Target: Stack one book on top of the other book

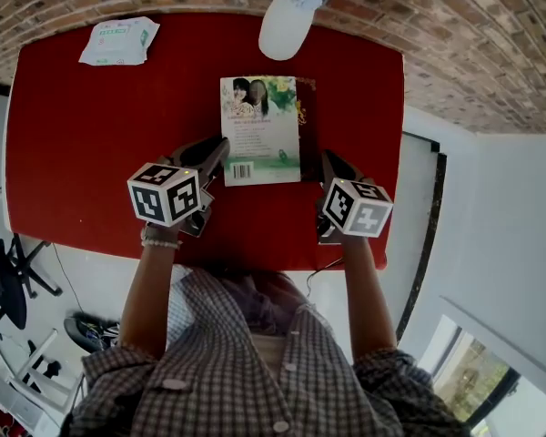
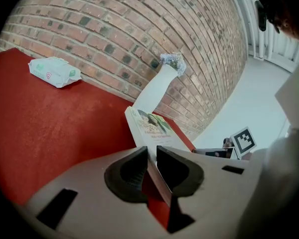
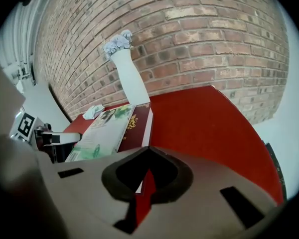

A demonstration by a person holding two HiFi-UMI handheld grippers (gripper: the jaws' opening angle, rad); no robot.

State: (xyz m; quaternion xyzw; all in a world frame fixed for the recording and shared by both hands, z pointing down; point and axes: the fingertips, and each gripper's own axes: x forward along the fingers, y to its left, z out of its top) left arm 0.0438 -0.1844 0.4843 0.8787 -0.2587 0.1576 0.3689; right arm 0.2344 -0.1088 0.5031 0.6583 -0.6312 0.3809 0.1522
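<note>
One glossy paperback (image 1: 260, 130) (flat atop maroon volume (image 1: 307, 135))

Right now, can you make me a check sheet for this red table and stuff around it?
surface: red table, flat.
job's things: photo-cover book lies stacked on dark red book.
clutter: wet wipes pack and white vase with flowers by the far edge.
grippers: left hand-held gripper shut on photo-cover book's corner; right hand-held gripper shut, empty.
cables: maybe one thin cord under the near edge.
surroundings: brick wall, pale floor.
</note>
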